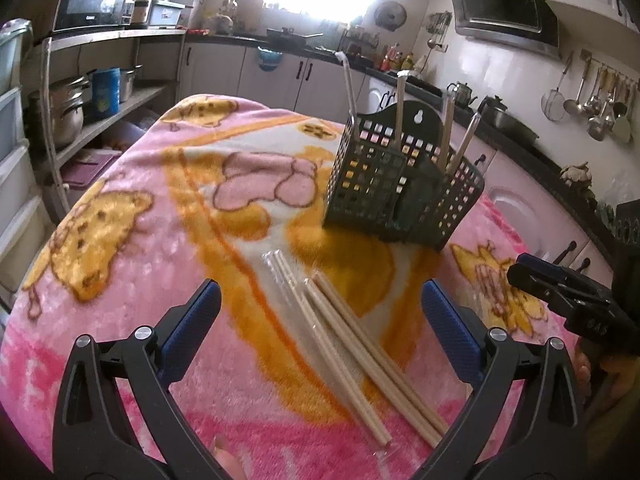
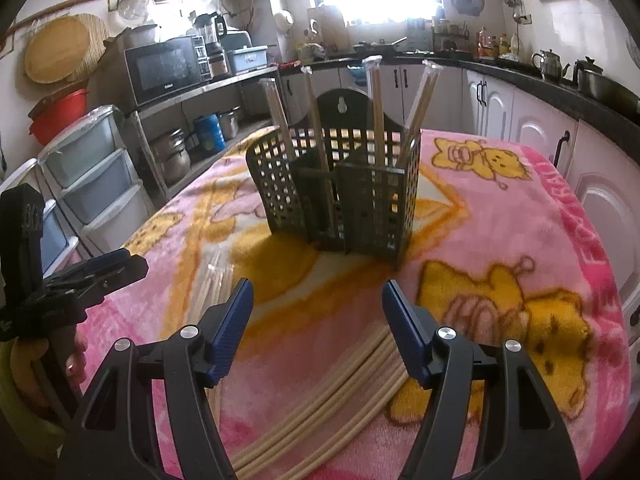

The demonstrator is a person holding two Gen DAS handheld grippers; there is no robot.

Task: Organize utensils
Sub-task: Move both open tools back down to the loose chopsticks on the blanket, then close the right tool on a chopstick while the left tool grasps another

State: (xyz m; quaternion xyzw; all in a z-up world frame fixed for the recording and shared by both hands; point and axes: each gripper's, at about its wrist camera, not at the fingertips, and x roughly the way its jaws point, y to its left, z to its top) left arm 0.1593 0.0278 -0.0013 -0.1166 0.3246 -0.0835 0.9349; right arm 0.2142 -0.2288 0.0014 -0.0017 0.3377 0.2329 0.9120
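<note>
In a home kitchen, two hand-held grippers hover over a bench draped in a pink and yellow cartoon blanket [image 1: 120, 208]. The left gripper [image 1: 320, 320] has its blue-padded fingers [image 1: 192, 320] standing wide apart with nothing between the pads; loose wrapped chopsticks [image 1: 344, 340] lie on the blanket below and ahead of them. The right gripper [image 2: 318, 320] is likewise spread, gripping nothing, with a bundle of pale chopsticks [image 2: 340, 400] lying under it.

A dark green lattice utensil holder [image 2: 340, 200] stands upright near the middle of the bench, well ahead of both grippers, with four wrapped chopstick pairs [image 2: 376, 120] standing in its compartments.

The left wrist view alone shows the range hood [image 1: 504, 0] and the ladles and strainers hanging [image 1: 596, 100] on the wall at the right, and the right gripper from the side. Only the right wrist view shows the plastic drawer unit [image 2: 92, 184], the red basin [image 2: 60, 112] and the round bamboo boards on the wall, with the left gripper and part of a hand [image 2: 76, 356] at its left edge. The microwave [image 2: 164, 68] appears in both.
</note>
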